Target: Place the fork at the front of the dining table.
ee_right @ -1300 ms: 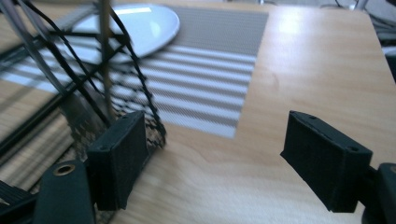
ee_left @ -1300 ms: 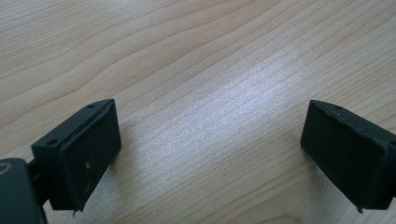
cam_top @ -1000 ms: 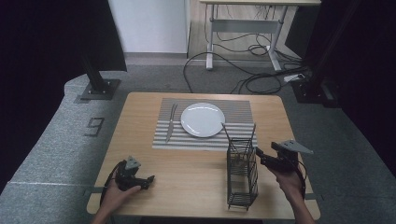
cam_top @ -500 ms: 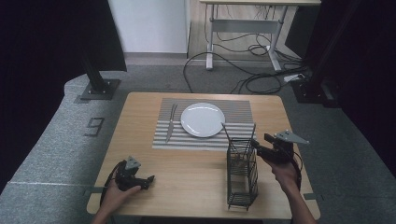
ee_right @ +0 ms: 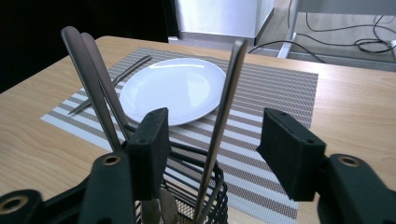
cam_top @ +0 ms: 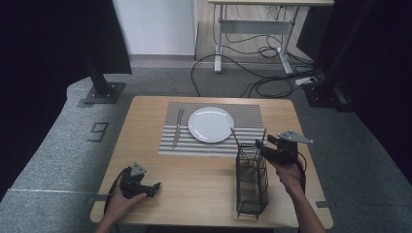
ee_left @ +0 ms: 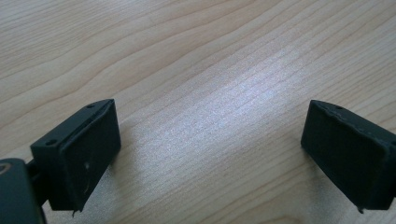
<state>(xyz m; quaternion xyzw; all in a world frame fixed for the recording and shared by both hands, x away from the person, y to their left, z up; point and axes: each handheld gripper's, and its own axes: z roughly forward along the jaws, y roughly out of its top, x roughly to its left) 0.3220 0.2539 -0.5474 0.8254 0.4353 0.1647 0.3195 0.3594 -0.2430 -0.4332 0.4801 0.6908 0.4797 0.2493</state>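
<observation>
Wire caddy: black, upright on the desk, near its right front edge, just in front of the striped mat. It holds several pieces of cutlery standing handle-up.

Utensil: one long steel handle, leaning in the caddy. It rises between the fingers of the right gripper.

Right gripper: at the caddy's top rim on its right side. The fingers are about half apart and have just been closing; the handle stands in the gap, and neither pad visibly presses on it.

Two further handles: in the caddy, left of the right gripper in its view.

Left gripper: low over bare desk at the left front. The fingers are wide apart, with nothing between them.

Plate: white, on the mat.

Knife: on the mat, left of the plate.
</observation>
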